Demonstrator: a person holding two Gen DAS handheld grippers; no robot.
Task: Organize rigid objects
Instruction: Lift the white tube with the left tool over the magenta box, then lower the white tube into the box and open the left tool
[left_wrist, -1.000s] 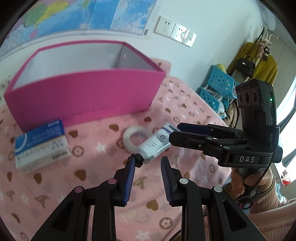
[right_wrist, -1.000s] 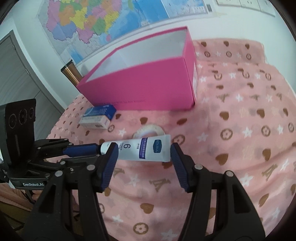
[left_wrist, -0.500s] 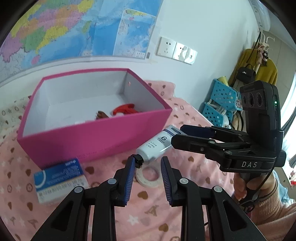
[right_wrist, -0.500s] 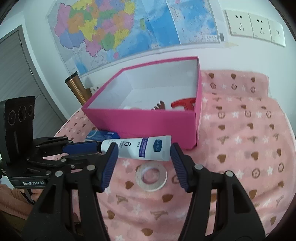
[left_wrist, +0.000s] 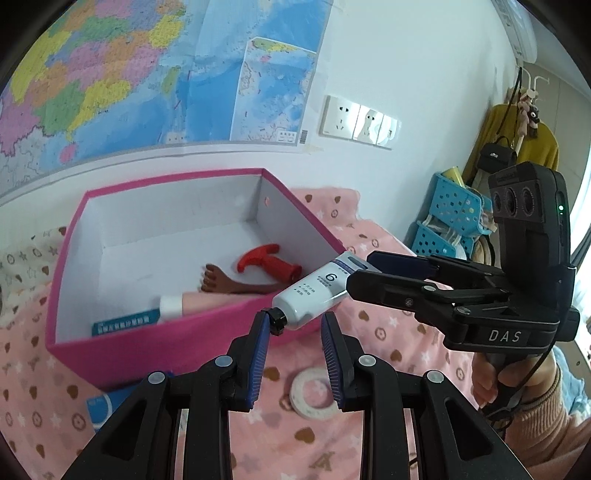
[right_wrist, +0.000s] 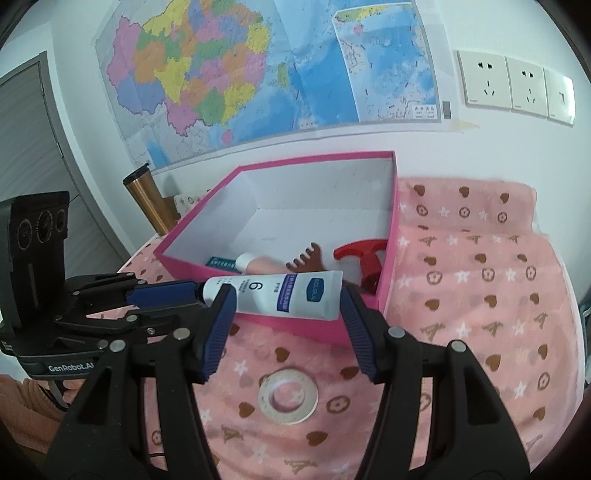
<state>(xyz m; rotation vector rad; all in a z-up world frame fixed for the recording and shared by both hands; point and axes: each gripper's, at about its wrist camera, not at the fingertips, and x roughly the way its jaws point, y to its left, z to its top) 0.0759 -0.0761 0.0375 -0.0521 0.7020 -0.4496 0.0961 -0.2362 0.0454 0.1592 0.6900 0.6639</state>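
Observation:
A white tube (right_wrist: 284, 295) marked "6" hangs lengthwise between my right gripper's (right_wrist: 288, 306) two blue pads, above the front wall of the pink box (right_wrist: 295, 325). In the left wrist view the tube (left_wrist: 314, 291) points its black cap at my left gripper (left_wrist: 295, 332), which is open with the cap touching its left pad (left_wrist: 260, 343). The right gripper (left_wrist: 406, 280) shows there gripping the tube's far end. The pink box (left_wrist: 147, 343) holds a red handle (left_wrist: 269, 262), a brown foot-shaped piece (left_wrist: 236, 284), a pink tube and a blue carton.
A white tape ring (right_wrist: 288, 397) lies on the pink patterned cloth (right_wrist: 480, 295) below the grippers. A blue and white carton (left_wrist: 99, 406) lies left of the box front. A copper flask (right_wrist: 147, 199) stands behind the box. Blue baskets (left_wrist: 447, 218) stand at the right.
Both grippers have risen with the tube, from just above the cloth to the height of the box's front wall. The box interior has come into view.

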